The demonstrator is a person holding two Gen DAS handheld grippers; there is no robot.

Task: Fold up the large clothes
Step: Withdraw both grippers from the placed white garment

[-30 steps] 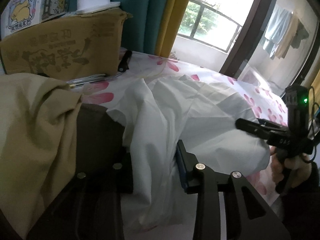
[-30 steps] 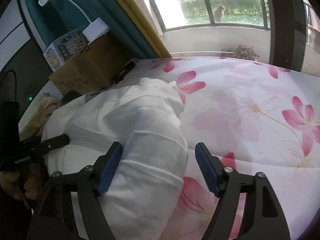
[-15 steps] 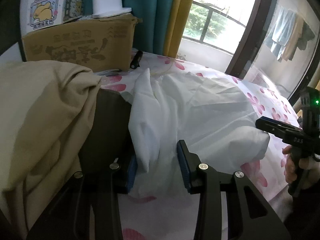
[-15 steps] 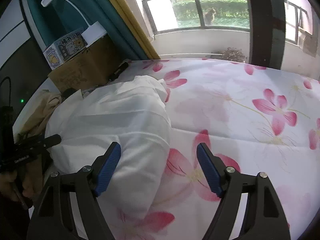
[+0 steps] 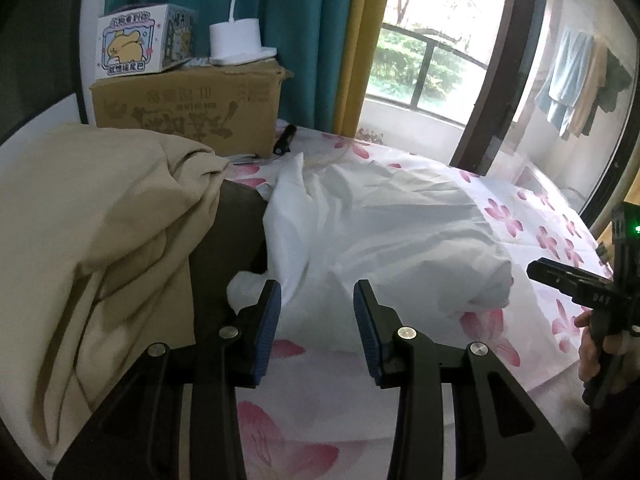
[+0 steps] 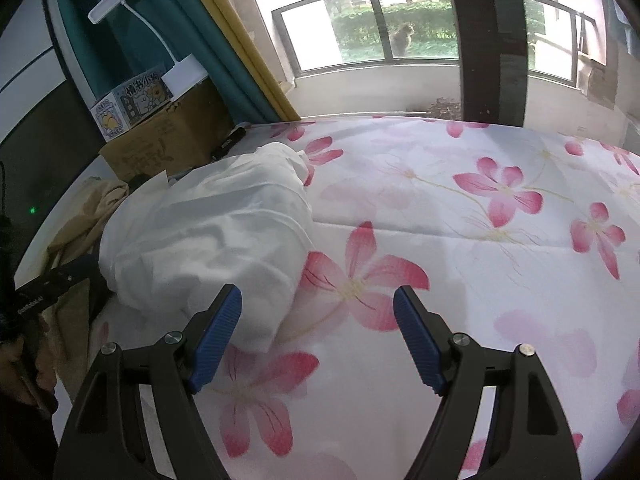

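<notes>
The white garment [image 5: 384, 232] lies bunched on the floral sheet [image 6: 500, 280] at twelve o'clock of both empty, parted grippers, left [image 5: 316, 320] and right [image 6: 318, 332]; light, limp, probably best pinched at a hem corner.

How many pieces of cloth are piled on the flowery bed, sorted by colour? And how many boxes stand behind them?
White cloth: 1
Beige cloth: 1
Dark cloth: 1
Cardboard box: 1
Small cartoon box: 1
Total: 5
</notes>
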